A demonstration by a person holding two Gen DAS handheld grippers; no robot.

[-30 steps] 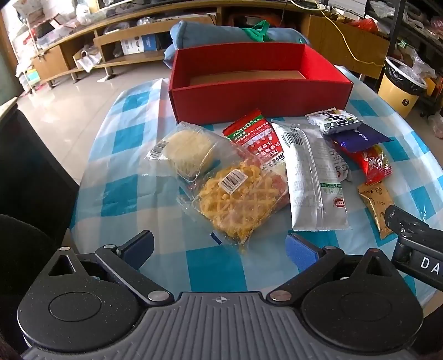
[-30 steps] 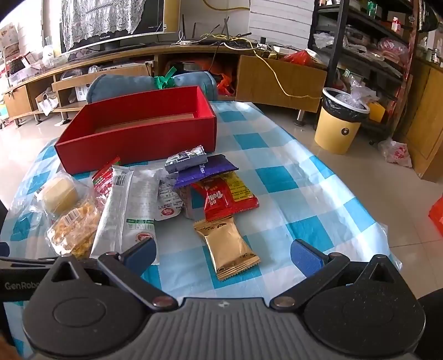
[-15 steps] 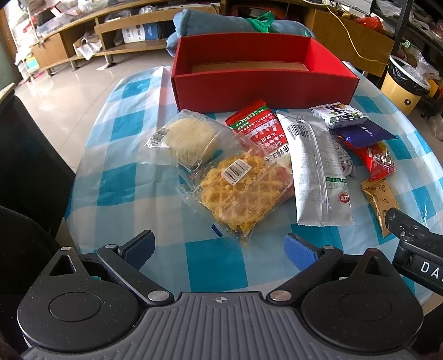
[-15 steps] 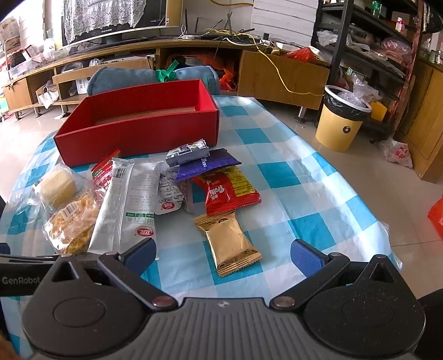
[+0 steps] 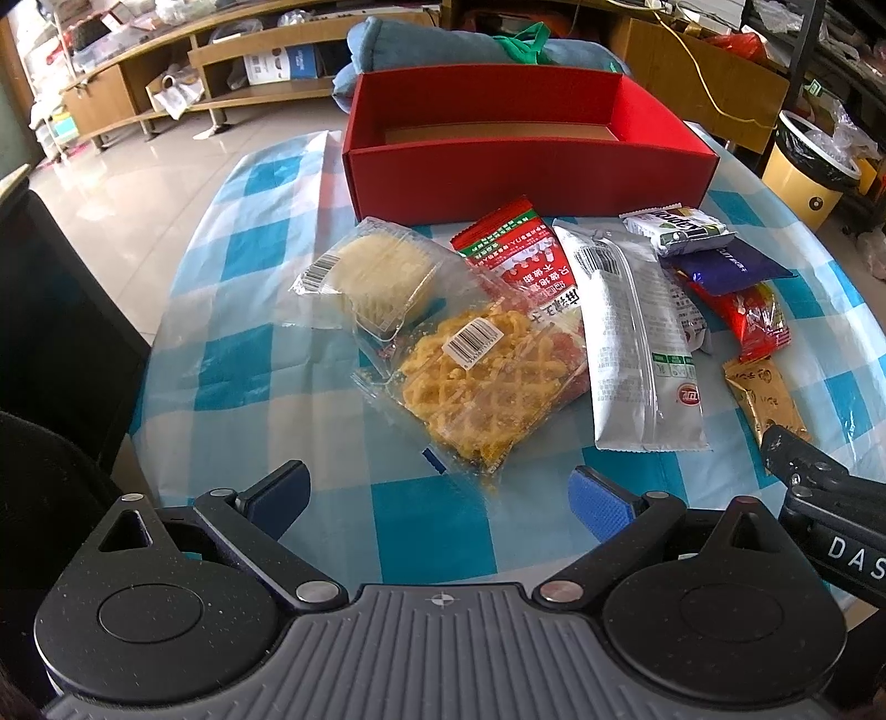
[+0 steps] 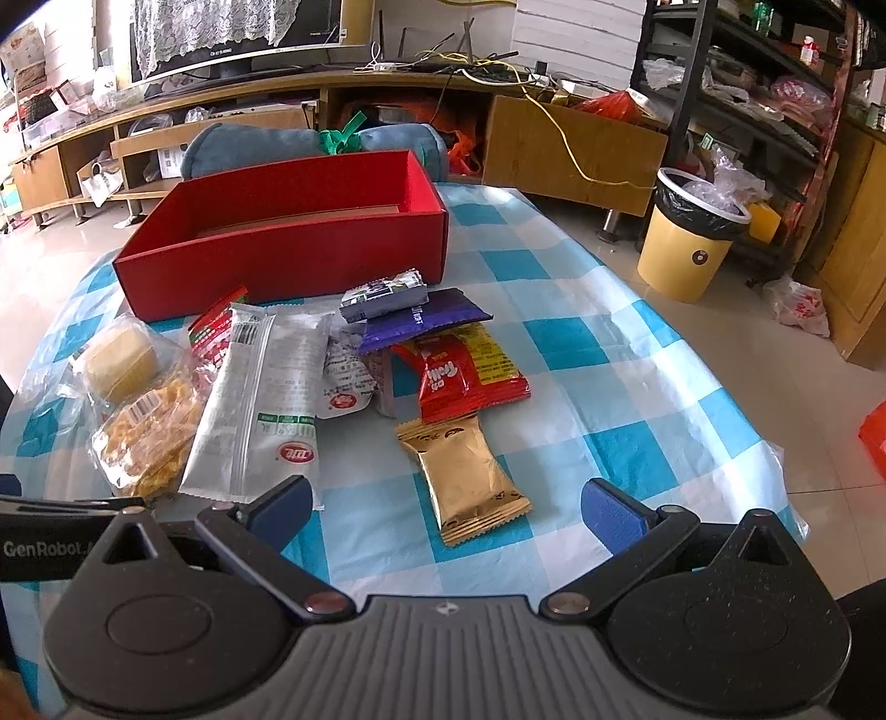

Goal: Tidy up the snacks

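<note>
An empty red box (image 5: 526, 160) (image 6: 288, 243) stands at the far side of a blue-checked table. Several snack packs lie in front of it: a clear waffle pack (image 5: 476, 387) (image 6: 149, 432), a round cake pack (image 5: 382, 277), a long silver pouch (image 5: 631, 338) (image 6: 266, 399), a red pack (image 6: 465, 371) and a gold pack (image 6: 465, 476). My left gripper (image 5: 437, 495) is open, just short of the waffle pack. My right gripper (image 6: 446, 507) is open too, with the near end of the gold pack between its fingers but untouched.
A blue cushion (image 5: 476, 47) lies behind the box. A yellow bin (image 6: 692, 238) stands on the floor to the right, with wooden shelves (image 6: 166, 138) beyond. A dark chair (image 5: 61, 354) sits left of the table. The table's near edge is right under both grippers.
Both grippers have come slightly forward and tipped down toward the snacks, so the packs look nearer. Both stay open. Nothing on the table has moved.
</note>
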